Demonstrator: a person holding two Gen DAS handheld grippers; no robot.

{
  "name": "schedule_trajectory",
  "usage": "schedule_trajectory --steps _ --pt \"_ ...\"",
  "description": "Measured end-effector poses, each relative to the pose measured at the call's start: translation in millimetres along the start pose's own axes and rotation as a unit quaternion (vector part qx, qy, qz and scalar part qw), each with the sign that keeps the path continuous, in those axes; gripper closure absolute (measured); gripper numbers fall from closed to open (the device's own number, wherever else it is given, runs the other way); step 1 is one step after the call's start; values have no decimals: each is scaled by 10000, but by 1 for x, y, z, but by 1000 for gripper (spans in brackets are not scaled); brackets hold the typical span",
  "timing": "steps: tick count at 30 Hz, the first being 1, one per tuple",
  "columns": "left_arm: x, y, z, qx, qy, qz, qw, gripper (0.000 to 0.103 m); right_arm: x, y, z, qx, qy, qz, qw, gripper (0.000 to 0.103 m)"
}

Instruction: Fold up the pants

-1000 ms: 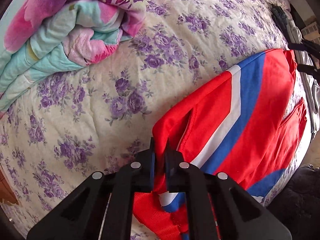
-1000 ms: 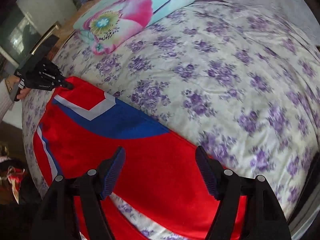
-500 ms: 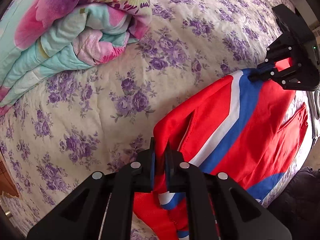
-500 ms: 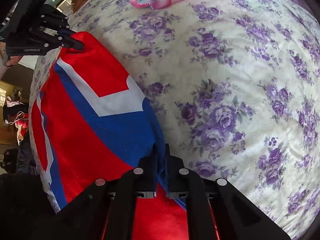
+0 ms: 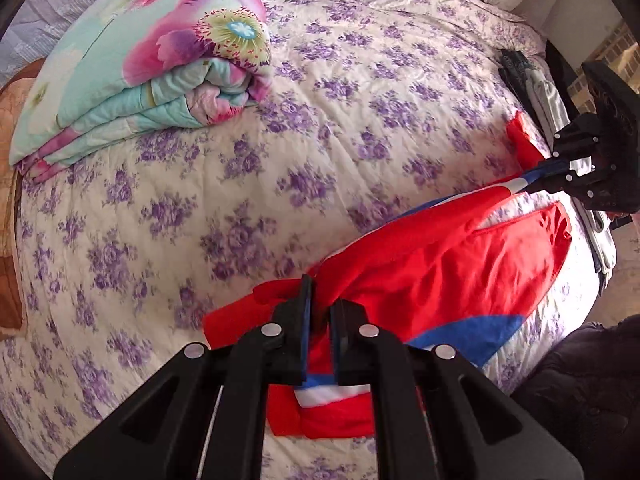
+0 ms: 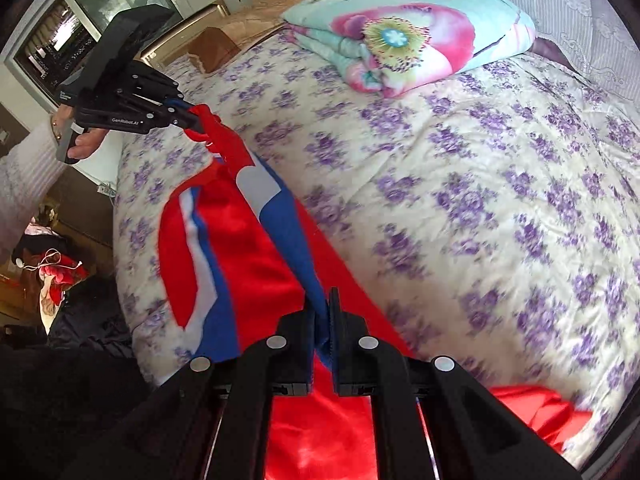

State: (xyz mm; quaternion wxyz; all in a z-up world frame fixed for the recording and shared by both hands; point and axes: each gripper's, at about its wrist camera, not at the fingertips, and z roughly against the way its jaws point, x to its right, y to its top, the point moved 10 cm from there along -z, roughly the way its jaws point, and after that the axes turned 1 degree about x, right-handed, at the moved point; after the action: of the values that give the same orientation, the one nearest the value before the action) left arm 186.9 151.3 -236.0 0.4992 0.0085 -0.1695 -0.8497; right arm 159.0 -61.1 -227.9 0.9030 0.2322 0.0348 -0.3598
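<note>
Left wrist view: left gripper point(image 5: 320, 312) has its jaws pinched tight on a bunched red edge of the pants point(image 5: 448, 272), with red, white and blue cloth hanging below the jaws. The pants stretch from there across the lower right of the bed point(image 5: 240, 200) to the right gripper point(image 5: 560, 172), seen at the far right edge, which has its jaws closed on the other end of the cloth. The part between the two grippers is lifted off the purple-flowered bedspread; the lower red and blue part lies on it near the bed's edge. A folded floral quilt point(image 5: 152, 72) sits on the bed at upper left, well apart from the pants. Folded dark and grey clothes point(image 5: 536, 88) lie at the bed's far right edge.

Right wrist view: right gripper point(image 6: 322, 320) has its jaws clamped on the blue band of the pants point(image 6: 248, 264). The left gripper point(image 6: 188, 120) grips the red end at upper left, held by a hand point(image 6: 80, 140) with a white sleeve. The quilt point(image 6: 408, 32) is at top.
</note>
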Motion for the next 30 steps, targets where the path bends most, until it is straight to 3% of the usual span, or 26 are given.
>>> schedule_trajectory --steps 6,11,15,18,20,23,27,30 --pt "26 -101 -15 -330 -148 128 9993 96 -81 -82 -31 -251 -148 8 9996 96" --pt "27 -148 -69 -769 -6 262 9967 95 -90 -129 -92 -667 -276 -496 9962 96" --pt "24 -147 -67 -590 -170 578 9964 92 -87 -133 -102 -685 -328 -684 9948 95" --pt "30 -158 -42 -391 -249 514 9976 80 -92 -132 -97 -783 -369 -517 9949 87" --pt "36 -172 -24 -339 -401 526 9972 68 -95 -131 -95 -751 -390 -408 9956 71" --pt "50 -180 1 -85 -672 631 9957 66 -99 -132 -96 -671 -385 -308 9965 60" --pt "69 -145 9 382 -823 1050 9903 60 -104 -132 -91 -704 -381 -412 9959 56" --pt "75 -117 -22 454 -564 1478 9864 60 -118 -122 -73 -390 -105 -477 9980 58"
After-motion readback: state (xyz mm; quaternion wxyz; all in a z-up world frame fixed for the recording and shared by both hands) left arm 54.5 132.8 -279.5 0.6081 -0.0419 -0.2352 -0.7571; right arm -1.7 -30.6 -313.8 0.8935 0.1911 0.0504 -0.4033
